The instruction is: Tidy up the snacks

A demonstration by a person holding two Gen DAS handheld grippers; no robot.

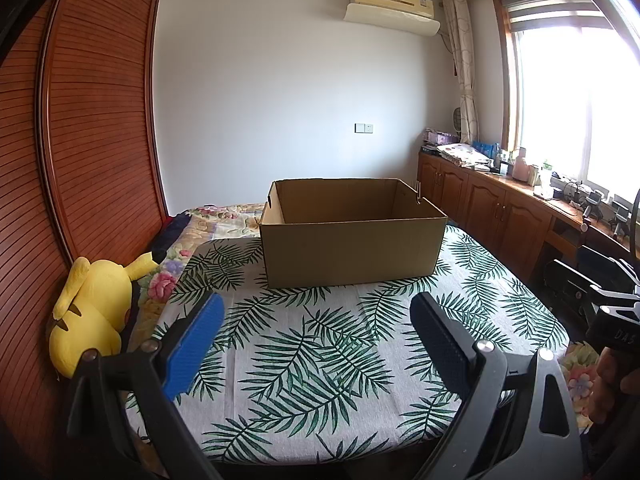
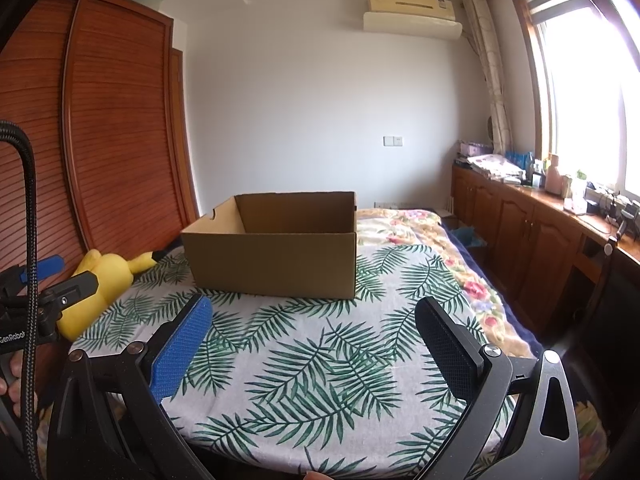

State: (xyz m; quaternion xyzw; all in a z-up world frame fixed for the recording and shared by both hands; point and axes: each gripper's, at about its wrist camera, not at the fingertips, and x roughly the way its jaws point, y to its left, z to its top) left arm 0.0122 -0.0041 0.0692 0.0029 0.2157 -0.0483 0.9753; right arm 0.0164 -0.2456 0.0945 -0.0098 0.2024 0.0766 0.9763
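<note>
Both the left tongs and right tongs are hovering spread and empty over the leaf-print tabletop, facing the open brown cardboard box; no snacks are showing, so locating them likely comes next.

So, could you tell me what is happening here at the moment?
A person holds a gripper in each hand, and both the left gripper and the right gripper are open and hold nothing. They hover over a leaf-print cloth facing an open cardboard box. What shows of its inside looks empty, but its floor is hidden. No snacks are in view, so the sorting has not visibly started. A yellow plush lies to the left.
</note>
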